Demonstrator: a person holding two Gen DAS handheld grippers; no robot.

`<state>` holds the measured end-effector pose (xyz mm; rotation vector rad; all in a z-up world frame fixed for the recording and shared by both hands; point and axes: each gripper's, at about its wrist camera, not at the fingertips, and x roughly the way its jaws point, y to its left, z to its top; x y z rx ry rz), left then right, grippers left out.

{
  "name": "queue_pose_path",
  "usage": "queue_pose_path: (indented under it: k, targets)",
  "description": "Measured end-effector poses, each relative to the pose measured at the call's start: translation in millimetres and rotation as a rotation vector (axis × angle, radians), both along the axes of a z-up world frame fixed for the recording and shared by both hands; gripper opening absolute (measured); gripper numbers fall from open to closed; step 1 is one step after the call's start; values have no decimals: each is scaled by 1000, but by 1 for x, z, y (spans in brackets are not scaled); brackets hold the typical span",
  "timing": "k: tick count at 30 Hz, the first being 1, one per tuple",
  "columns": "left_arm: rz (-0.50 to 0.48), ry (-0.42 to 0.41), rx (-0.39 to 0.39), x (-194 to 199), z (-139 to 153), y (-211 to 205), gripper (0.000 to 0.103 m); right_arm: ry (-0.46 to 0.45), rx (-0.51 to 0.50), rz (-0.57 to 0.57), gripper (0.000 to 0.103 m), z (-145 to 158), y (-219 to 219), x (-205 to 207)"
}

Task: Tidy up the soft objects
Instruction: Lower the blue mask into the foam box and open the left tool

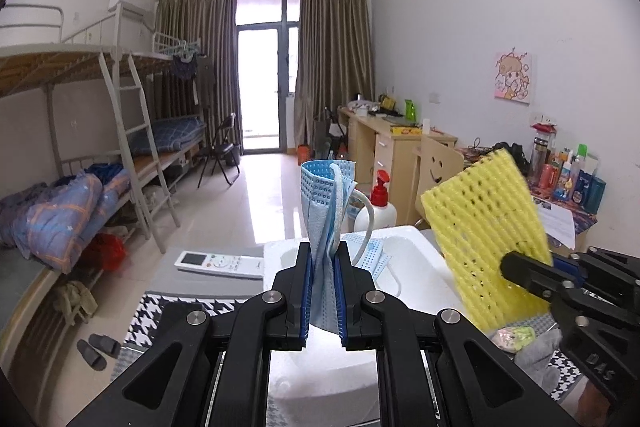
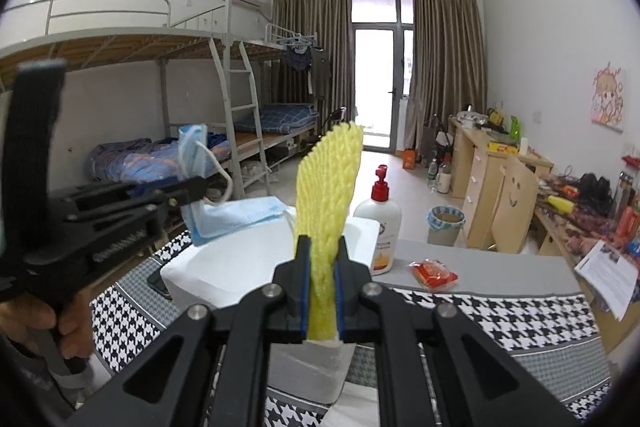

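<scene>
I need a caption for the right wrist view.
Right gripper clamps yellow foam net above white foam box.

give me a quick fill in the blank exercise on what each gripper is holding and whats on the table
1. The left gripper is shut on a blue ____.
2. The foam net pinched in the right gripper is ____ in colour.
3. A second face mask lies on the rim of the white ____ box.
4. The pump bottle beside the box has a ____ pump.

Missing words: face mask; yellow; foam; red
</scene>
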<state>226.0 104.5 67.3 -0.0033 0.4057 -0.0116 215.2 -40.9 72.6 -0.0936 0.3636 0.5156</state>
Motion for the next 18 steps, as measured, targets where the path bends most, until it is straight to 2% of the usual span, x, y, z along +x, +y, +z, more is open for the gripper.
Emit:
queue_pose_path:
  k: [18]
  targets:
    - [-35,87,-6,37,-13,-36,11,5,1,-114,13,-3,-34,-9]
